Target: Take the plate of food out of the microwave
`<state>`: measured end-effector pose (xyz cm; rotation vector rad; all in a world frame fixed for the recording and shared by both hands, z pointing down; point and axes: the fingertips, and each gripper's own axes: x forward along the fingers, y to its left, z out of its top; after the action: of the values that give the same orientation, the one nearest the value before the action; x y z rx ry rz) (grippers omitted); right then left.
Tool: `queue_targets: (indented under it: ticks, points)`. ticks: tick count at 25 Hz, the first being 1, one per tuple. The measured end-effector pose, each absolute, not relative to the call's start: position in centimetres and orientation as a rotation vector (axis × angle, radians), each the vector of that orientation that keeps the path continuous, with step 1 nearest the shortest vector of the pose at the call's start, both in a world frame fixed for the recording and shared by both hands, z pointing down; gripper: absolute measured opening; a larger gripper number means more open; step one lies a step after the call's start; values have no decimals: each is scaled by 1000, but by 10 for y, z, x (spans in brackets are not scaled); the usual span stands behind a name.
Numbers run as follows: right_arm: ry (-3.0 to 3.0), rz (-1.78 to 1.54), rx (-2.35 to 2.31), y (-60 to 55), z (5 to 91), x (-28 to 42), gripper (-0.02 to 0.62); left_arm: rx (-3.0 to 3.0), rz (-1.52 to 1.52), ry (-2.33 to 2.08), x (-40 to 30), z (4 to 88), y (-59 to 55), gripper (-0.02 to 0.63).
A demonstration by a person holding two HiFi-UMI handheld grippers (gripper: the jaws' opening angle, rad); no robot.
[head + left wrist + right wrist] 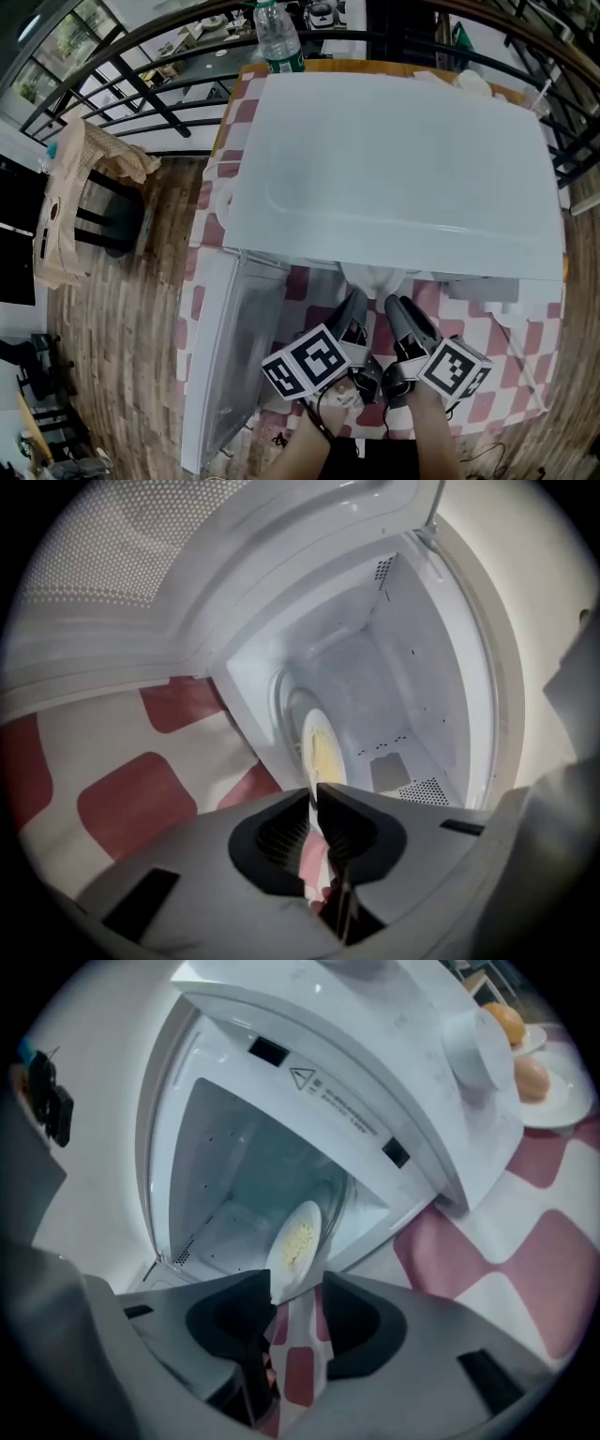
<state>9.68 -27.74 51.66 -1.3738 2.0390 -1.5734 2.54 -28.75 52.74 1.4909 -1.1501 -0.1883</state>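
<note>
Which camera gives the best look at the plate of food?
The right gripper view: the plate of food faces the camera, yellow food visible. The left gripper view shows it nearly edge-on; in the head view the microwave hides most of it.

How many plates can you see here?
2. One white plate of yellow food is inside the open white microwave; a second white plate, holding an orange round food and a tan one, sits on the red-and-white checked tablecloth beside the microwave. More may be hidden.
</note>
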Motion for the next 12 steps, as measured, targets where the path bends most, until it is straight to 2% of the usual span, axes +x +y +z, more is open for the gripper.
queue_targets:
  ticks: [7,8,9,12]
  points:
    - [1914,-1671,-1255,-289,528,90,195,1502,-166,-1135,24,530,-281,51]
    - [1923,-1662,-1250,-291,528,89,190,1508,-163,-1135,24,530,-281,51]
    - [1917,-1668,-1249,-291,530,90,156,1515,-159,-1133,24,530,-281,51]
    - [1893,-1705,-1234,-292,534,88,147,1529,-154,-1123,24,530,-281,52]
